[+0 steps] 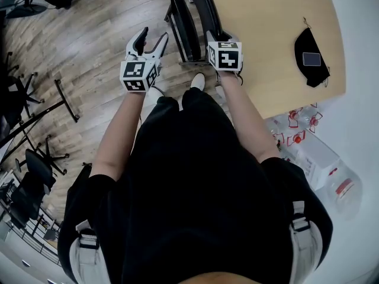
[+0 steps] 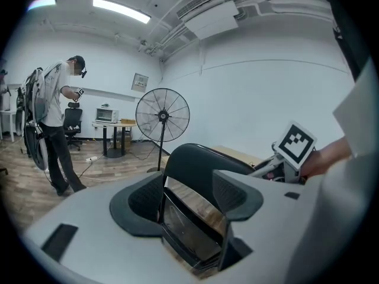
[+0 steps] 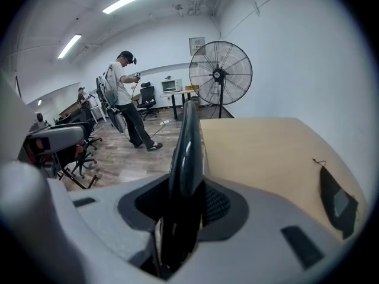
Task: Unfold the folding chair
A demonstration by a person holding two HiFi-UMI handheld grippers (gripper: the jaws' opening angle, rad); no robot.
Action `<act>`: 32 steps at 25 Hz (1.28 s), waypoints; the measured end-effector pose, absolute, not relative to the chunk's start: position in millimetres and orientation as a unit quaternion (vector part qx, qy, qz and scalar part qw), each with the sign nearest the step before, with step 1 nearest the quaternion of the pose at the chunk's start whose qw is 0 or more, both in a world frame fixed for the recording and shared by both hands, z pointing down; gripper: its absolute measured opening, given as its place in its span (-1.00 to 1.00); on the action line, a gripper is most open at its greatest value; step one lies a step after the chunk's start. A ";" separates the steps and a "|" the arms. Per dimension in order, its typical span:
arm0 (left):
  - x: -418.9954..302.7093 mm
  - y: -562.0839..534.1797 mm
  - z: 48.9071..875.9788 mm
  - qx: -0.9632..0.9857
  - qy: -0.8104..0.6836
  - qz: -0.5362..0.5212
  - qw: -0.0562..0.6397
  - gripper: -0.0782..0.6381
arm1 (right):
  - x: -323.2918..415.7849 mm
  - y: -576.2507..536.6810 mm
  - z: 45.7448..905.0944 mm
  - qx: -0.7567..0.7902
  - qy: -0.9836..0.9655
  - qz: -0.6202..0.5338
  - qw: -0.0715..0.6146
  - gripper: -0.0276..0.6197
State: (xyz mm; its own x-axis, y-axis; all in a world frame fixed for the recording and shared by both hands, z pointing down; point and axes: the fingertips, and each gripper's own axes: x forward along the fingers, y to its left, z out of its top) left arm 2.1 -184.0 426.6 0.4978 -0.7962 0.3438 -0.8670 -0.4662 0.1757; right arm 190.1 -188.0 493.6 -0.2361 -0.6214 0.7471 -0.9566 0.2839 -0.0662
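The folding chair [image 1: 188,25] stands on the floor [image 1: 89,52], folded flat, just beside the edge of the wooden worktop [image 1: 272,34]. It stands tall and thin, and its flat sides run away from me along the worktop's edge.

My right hand-held gripper [image 1: 218,43] is at the top of the chair, on the side by the worktop. In the right gripper view, the black rim of the chair [image 3: 188,152] stands straight up between the jaws of this hand-held gripper [image 3: 183,209], and the jaws are squeezed on it. So this hand holds the chair.

My left hand-held gripper [image 1: 154,37] is on the other side, over the floor. Its jaws are wide apart and hold nothing. It points at the chair's open side and is near it but not touching. In the left gripper view, I see the curved back and the seat panel [image 2: 195,164] straight ahead, past the gap of this hand-held gripper [image 2: 189,197].

I think the next move is for the left hand. The seat lies right in front of it, so it should reach in, catch the seat edge and pull it out while the right hand keeps the back steady.
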 end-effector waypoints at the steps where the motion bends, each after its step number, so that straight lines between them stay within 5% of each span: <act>1: 1.4 -186.6 430.6 0.848 -0.490 0.108 0.171 -0.07 | 187.7 -187.4 492.8 0.534 -0.739 0.268 0.311 -0.51; 32: 26.3 -267.6 622.6 0.759 -0.505 0.229 0.340 -0.03 | 121.3 -173.9 487.2 0.516 -0.764 0.245 0.300 -0.51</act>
State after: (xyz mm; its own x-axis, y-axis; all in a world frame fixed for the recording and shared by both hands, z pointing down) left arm 26.3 -267.6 622.6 0.3840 -0.6115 0.6919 -0.9233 -0.2584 0.2841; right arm 121.3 -173.9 487.2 -0.2863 -0.6415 0.7117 -0.9357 0.3470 -0.0637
